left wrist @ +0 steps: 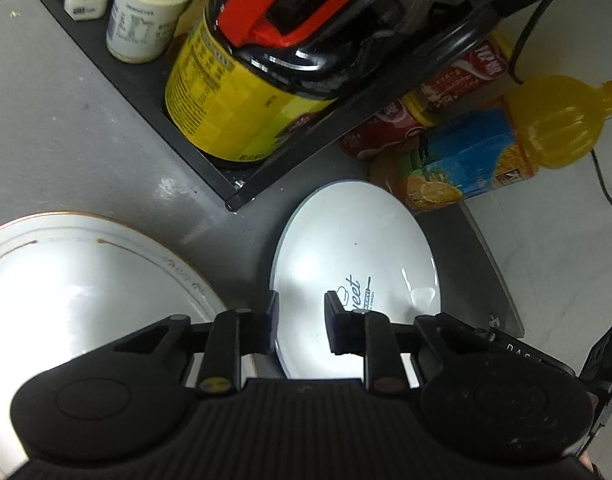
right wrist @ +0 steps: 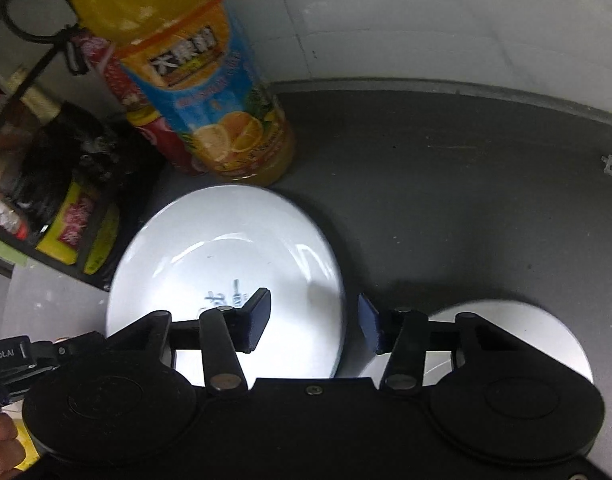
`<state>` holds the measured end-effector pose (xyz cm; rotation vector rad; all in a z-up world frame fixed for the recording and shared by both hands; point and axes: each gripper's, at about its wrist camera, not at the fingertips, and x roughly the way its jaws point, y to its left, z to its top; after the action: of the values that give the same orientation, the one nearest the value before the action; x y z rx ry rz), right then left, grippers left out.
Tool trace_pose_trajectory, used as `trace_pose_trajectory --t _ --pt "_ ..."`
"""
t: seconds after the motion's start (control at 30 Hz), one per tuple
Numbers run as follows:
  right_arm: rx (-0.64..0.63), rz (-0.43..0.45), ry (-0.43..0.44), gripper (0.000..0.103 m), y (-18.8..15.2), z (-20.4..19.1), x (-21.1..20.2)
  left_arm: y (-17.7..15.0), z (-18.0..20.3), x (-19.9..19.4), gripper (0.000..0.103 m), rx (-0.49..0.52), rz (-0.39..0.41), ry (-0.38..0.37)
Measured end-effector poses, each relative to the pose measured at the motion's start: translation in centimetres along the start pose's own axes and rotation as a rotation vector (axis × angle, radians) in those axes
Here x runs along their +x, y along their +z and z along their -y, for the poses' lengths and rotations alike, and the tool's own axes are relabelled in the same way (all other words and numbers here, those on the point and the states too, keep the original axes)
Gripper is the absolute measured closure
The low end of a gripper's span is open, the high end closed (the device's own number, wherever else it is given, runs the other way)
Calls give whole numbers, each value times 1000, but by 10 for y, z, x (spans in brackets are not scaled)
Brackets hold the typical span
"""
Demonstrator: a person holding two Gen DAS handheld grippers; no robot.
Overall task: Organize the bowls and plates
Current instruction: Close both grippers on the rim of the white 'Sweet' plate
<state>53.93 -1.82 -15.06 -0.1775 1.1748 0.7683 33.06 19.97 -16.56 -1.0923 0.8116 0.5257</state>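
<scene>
Both grippers hover over the grey counter (right wrist: 446,184). The left gripper (left wrist: 301,320) has its fingers apart, straddling the near-left rim of the pale printed plate (left wrist: 354,264), nothing pinched. That plate lies near the counter's back edge, its far rim just beside the orange juice bottle (right wrist: 210,92) and the black rack (left wrist: 210,168). The right gripper (right wrist: 315,320) is spread wide across the same plate's right rim. A gold-rimmed plate (left wrist: 86,280) lies to its left, a white dish (right wrist: 546,328) to its right.

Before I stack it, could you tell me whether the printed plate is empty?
Empty: the printed plate shows only bare glaze and its logo.
</scene>
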Motion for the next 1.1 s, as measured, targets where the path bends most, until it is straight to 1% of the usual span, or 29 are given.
trace_pose_trajectory --t 0.03,0.13,0.33,0.4,0.47,0.53,0.67,0.7,0.77,0.9,1.0,1.1 --pt "2 -5 1 59 1 1 3 0 0 0 83 2 19 4" --pt "2 -18 -10 63 1 4 11 4 1 3 84 2 37 9" --pt "13 -28 -25 64 -3 7 17 11 -7 8 85 -17 39 31" --pt "20 -35 -21 65 -5 8 20 11 -10 15 86 -16 22 44" --pt "27 -44 -26 69 -5 9 25 10 -12 20 89 -19 3 45" --pt "43 -47 -32 74 -5 9 31 8 -13 25 93 -14 1 41" --pt "74 -43 -4 78 -5 9 38 7 -13 34 96 -16 -16 41" --pt "78 -45 4 81 -5 8 38 6 -12 36 99 -13 -19 39" --pt "88 -46 2 81 -5 8 38 5 -11 38 99 -7 -18 42" --pt "72 -16 9 85 -8 7 31 4 -6 37 99 31 -12 45" --pt "57 11 46 90 -9 7 18 6 -6 31 99 35 -12 56" --pt "64 44 71 94 -10 6 5 8 -8 23 99 38 -12 46"
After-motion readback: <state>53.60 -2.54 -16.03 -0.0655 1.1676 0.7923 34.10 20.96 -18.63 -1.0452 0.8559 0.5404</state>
